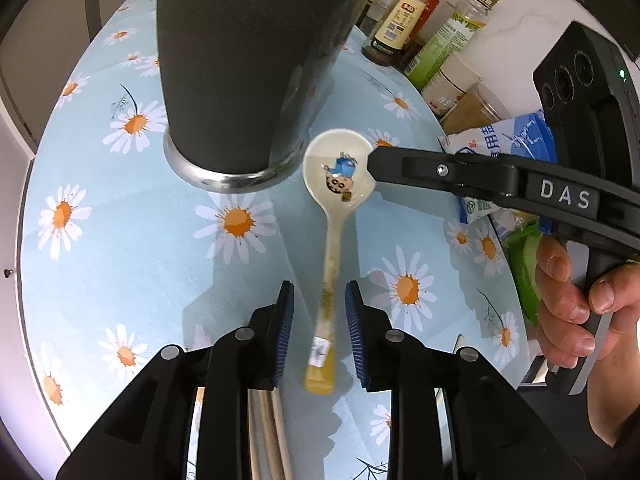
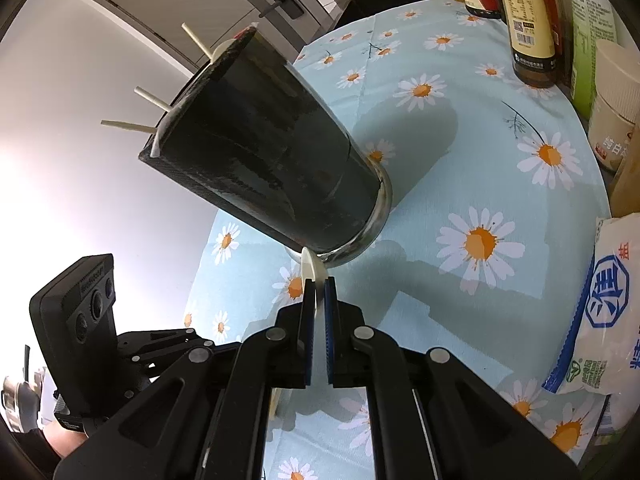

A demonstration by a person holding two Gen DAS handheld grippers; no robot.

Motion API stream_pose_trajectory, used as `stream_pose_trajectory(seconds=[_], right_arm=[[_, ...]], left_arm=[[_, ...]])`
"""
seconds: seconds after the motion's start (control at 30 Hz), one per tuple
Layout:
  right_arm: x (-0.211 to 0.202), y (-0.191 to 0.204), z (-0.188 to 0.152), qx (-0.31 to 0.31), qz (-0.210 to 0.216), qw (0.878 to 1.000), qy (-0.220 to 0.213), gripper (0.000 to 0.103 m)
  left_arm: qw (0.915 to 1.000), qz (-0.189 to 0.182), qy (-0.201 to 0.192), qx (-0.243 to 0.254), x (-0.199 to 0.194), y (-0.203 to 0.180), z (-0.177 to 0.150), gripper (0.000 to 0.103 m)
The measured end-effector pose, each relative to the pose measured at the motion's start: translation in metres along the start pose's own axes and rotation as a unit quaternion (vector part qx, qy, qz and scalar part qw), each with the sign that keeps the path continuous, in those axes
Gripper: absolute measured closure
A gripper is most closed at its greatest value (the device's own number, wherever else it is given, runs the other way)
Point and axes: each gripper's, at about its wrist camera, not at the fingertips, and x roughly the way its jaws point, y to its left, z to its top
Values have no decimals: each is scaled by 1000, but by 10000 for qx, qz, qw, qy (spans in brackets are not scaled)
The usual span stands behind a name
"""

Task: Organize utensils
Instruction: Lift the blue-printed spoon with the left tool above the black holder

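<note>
- Presently the left gripper (image 1: 320,300) stands with its blue pads apart on either side of the spoon (image 1: 335,216) handle, neither pad pressing on it; released
- Spoon is cream ceramic with a cartoon figure printed in the bowl and a yellow handle end; its bowl lies just beside the base of the dark utensil holder (image 1: 240,64)
- Right gripper (image 2: 319,292) is clenched on the rim of the spoon bowl, seen edge-on as a thin white disc between its pads; from the left wrist view its black tip meets the bowl's far edge
- Utensil holder stands on the daisy-print tablecloth (image 1: 120,208), on a shiny metal foot; pale chopsticks (image 2: 154,101) protrude from its top
- Bottles (image 1: 404,16) of condiments stand at the far edge of the table, well apart from the spoon
- Salt bag (image 2: 600,312), white and blue, lies at the right-hand edge
- A hand (image 1: 576,300) grips the right gripper's handle
</note>
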Motion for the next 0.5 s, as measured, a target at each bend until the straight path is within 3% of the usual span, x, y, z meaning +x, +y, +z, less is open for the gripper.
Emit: stream_pose_trajectory(seconds=[0.1,0.17,0.5], right_arm=[[-1,4,0,-57,11,10000,-3,97],[-3,5,0,-103,-43,9999,-17,97],[-26,18,10,-262,-12,9994,-240,97]], left_arm=[[10000,11,21,46,4,-3,-2,80],[10000,23,-25,82,4,-6,-2,95],[9991,-28,-281,304,-14,-18,7,95]])
